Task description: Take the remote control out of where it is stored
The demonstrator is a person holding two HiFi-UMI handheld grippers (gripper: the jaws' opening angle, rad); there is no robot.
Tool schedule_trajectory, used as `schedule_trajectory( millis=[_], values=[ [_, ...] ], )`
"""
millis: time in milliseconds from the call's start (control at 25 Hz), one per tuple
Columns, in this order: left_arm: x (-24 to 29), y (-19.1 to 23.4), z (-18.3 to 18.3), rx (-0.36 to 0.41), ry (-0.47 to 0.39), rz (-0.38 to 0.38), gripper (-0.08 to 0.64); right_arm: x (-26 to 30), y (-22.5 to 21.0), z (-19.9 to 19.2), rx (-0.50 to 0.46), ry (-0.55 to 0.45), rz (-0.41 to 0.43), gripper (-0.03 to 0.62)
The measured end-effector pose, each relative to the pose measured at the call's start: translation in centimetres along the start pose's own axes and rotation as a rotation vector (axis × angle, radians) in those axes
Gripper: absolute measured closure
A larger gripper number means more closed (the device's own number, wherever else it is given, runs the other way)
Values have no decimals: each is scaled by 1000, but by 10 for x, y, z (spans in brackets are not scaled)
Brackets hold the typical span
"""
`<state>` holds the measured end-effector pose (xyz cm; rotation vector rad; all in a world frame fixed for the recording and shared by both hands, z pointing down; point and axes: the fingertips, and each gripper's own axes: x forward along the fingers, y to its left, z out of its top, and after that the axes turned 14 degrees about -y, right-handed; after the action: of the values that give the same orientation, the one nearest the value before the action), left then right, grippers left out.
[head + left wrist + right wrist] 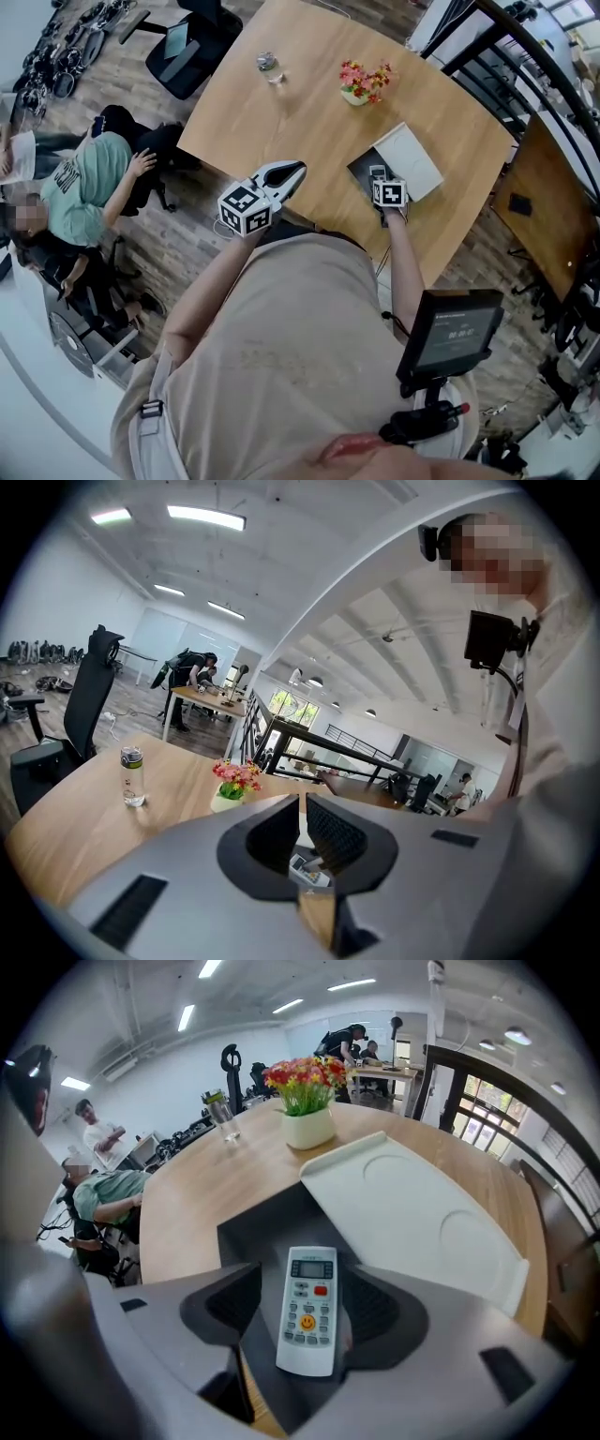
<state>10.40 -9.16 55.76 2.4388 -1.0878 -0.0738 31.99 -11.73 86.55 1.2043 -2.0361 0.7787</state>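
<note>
White remote control [309, 1312] with grey buttons, one red key and a yellow smiley key lies face up in a shallow dark grey box [272, 1222], its small screen end pointing away from the right gripper's camera. Under it all is the light wooden surface [309, 131], broad and round-cornered, and the box sits near the edge closest to the person. A black office chair [192, 42] stands past the far corner, and a seated person in a green shirt [84, 187] is on the floor side, well apart from the box. A flat white lid [422, 1213] with two round recesses lies askew over the right part of the box, leaving the remote uncovered. The right gripper [307, 1279] points steeply down into the box with its claw moderately wide; the remote lies between the two ribbed pads, and the left pad stands clear of it. The left gripper [302, 803] hangs over the near edge of the surface, left of the box, its claw drawn almost together with only a thin slit and nothing in it. Farther across stand a small white pot of red, pink and yellow flowers [361, 84] and, beyond that to the left, a clear plastic water bottle [270, 66], both upright.
</note>
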Motion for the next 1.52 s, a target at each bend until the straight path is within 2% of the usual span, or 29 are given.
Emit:
schedule_trajectory(
  millis=[320, 560, 760, 800, 880, 960, 1120, 1240, 1360, 1520],
  values=[
    [6, 5, -10, -15, 12, 23, 554, 25, -15, -29, -11, 65, -7, 334],
    [1, 11, -8, -9, 20, 36, 554, 39, -17, -44, -87, 124, -32, 334],
    [0, 7, -14, -21, 30, 38, 554, 30, -25, -58, -128, 138, -91, 334],
    [-1, 6, -13, -21, 29, 38, 554, 29, -21, -61, -109, 145, -76, 334],
    [-1, 6, -12, -18, 26, 39, 554, 31, -2, -65, -52, 162, 5, 334],
    [-1, 7, -10, -13, 20, 40, 554, 32, 8, -62, -37, 167, 63, 336],
    [-3, 9, -9, -15, 9, 50, 554, 22, -7, -26, -151, 39, 10, 337],
    [-7, 8, -9, -18, 7, 56, 554, 6, 1, -8, -185, -26, 21, 337],
    [-8, 6, -10, -18, 7, 53, 554, -7, 7, 7, -194, -81, 29, 339],
    [-10, 2, -8, -15, -1, 46, 554, -33, 19, 40, -157, -179, 44, 339]
  ],
)
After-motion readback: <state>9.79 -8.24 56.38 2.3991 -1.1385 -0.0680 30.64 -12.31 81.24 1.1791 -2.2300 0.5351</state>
